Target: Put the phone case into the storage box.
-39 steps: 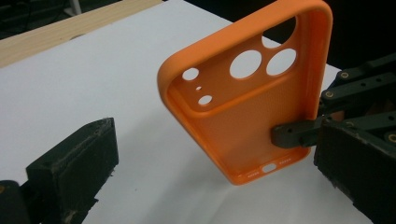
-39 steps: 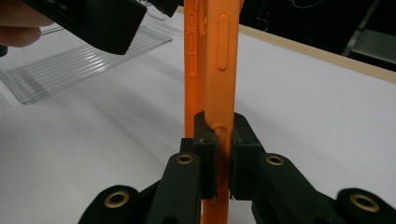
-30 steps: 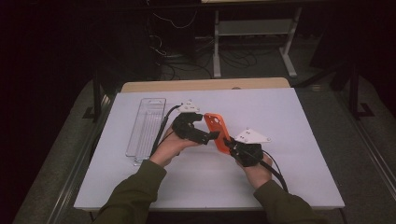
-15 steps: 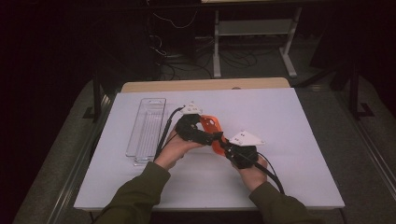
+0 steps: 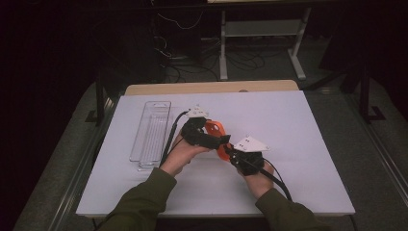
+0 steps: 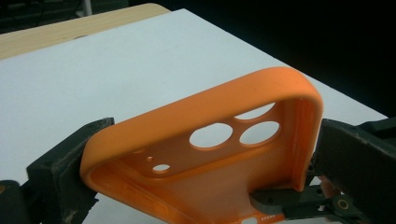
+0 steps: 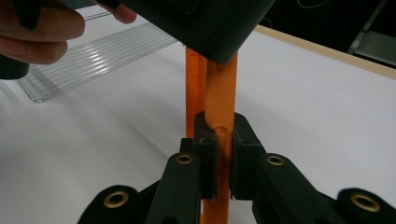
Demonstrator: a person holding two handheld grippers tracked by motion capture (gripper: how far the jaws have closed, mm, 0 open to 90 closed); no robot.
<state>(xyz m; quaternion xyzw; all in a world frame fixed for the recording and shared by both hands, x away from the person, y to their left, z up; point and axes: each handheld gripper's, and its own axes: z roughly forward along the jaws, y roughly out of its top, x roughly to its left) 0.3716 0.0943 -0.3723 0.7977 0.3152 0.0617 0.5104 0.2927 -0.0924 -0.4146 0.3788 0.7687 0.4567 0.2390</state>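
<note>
One orange phone case (image 5: pixel 217 137) is held above the white table (image 5: pixel 298 125) between two grippers, near the middle of the table. The left gripper (image 5: pixel 211 139) has its jaws spread wide across the case's width, one pad on each long side near the end with the camera holes; in the left gripper view the case (image 6: pixel 210 154) shows two large round holes, part of a third behind them, and two smaller ones. The right gripper (image 5: pixel 230 153) is closed almost fully, pinching the thin wall of the case at its other end; in the right gripper view the case (image 7: pixel 217 102) stands edge-on between the two pads, pressed from both sides. One clear plastic tray (image 5: pixel 151 134) lies on the table to the left of the hands, well apart from the case. Two hands hold the grippers, one each, both in dark green sleeves (image 5: pixel 139 202).
</note>
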